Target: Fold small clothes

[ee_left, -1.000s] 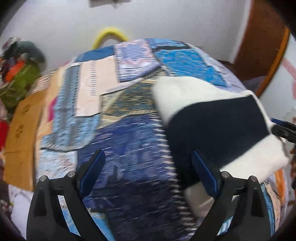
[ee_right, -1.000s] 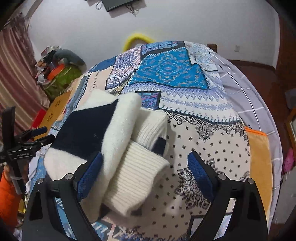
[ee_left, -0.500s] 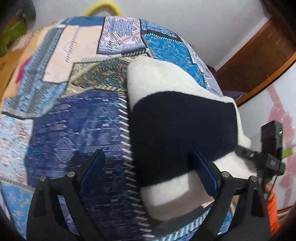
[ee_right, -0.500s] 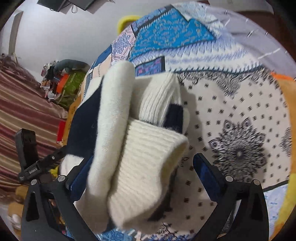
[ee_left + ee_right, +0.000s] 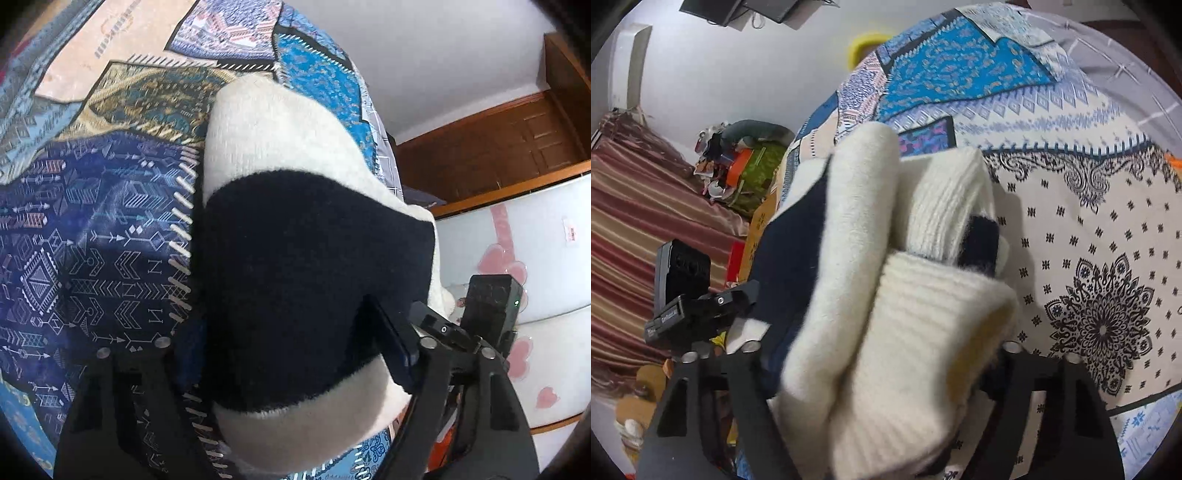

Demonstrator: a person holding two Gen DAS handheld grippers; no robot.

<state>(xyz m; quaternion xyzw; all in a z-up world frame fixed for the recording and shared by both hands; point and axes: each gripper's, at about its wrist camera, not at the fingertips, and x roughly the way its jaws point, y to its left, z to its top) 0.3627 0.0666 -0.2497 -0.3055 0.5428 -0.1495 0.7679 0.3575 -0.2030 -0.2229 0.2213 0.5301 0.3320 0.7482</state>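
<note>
A folded cream and navy sweater [image 5: 306, 266] lies bundled on the patchwork bedspread [image 5: 92, 229]. My left gripper [image 5: 284, 332] straddles its navy band; the jaws are closing, and the blue pads [image 5: 391, 347] press into the knit on both sides. In the right wrist view the ribbed cream cuffs of the sweater [image 5: 916, 325] bulge between the fingers. My right gripper [image 5: 882, 354] is closing too, and the fabric fills its gap and hides the right pad. The two grippers hold opposite ends of the bundle.
The bedspread [image 5: 1089, 229] stretches away to the right of the right gripper. A brown wooden door [image 5: 498, 147] and a white cabinet with pink hearts [image 5: 535, 258] stand beside the bed. A striped curtain [image 5: 635, 221] and a pile of clutter [image 5: 738, 166] lie on the other side.
Both grippers have tilted down and come closer over the sweater. Their jaws, wide apart before, have narrowed onto the bundle, which fills more of each view.
</note>
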